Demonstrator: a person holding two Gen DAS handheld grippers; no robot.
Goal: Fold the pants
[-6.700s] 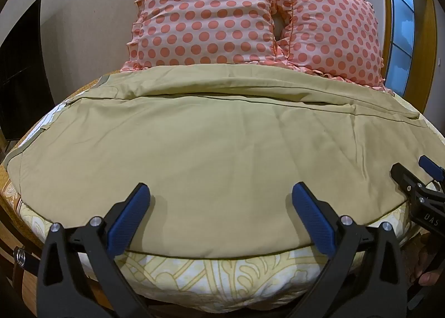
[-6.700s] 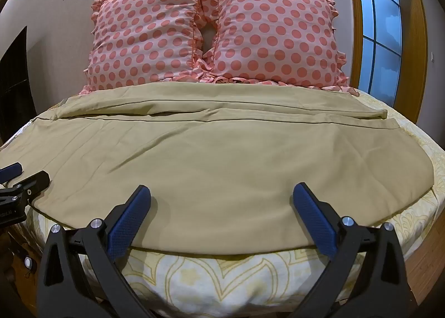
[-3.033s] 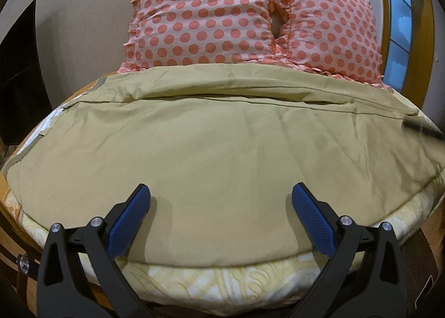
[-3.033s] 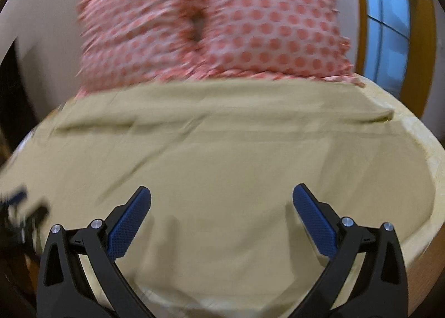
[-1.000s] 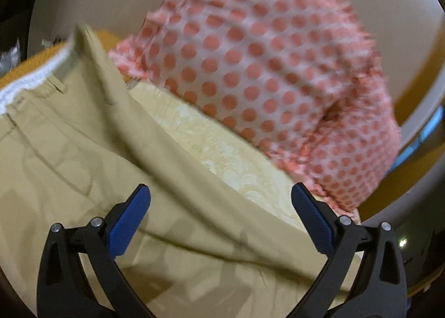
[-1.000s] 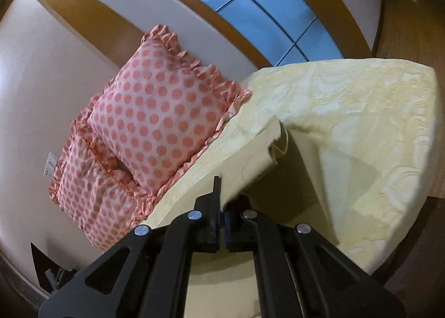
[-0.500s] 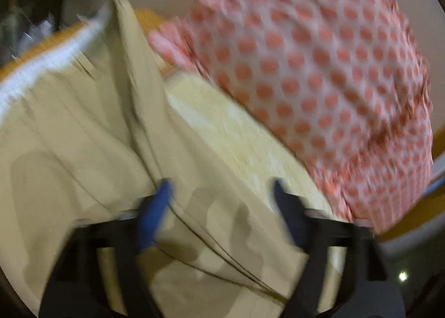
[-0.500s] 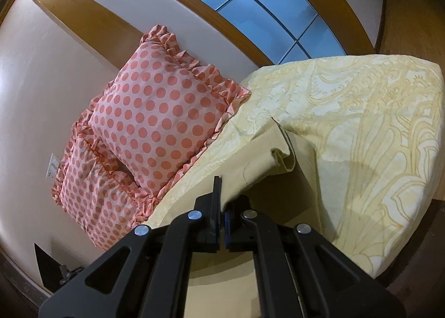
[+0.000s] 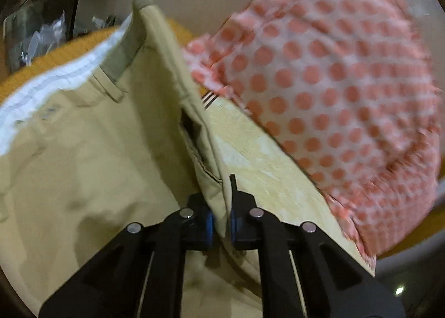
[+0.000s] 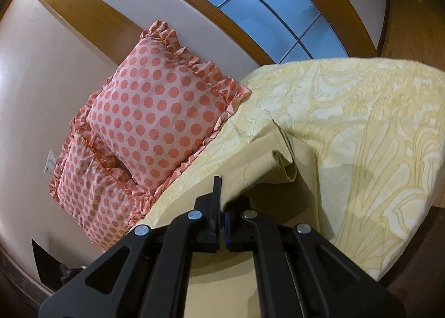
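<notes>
Khaki pants (image 9: 83,156) lie on the bed, the waistband with white lining and belt loops at the upper left of the left wrist view. My left gripper (image 9: 221,223) is shut on the far edge of the pants near the waist and holds it raised in a ridge. In the right wrist view my right gripper (image 10: 222,218) is shut on the pants (image 10: 258,162) near the leg hem, which curls over just beyond the fingers.
Pink polka-dot pillows (image 9: 333,90) (image 10: 164,112) lean on the wall behind the pants. The yellow patterned bedspread (image 10: 361,134) runs to the bed's edge at the right. A window (image 10: 264,9) is above. Dark clutter (image 9: 33,26) is at the left.
My left gripper has closed from wide open onto the pants' far edge near the waist. My right gripper stays shut on the leg end, which has lifted slightly.
</notes>
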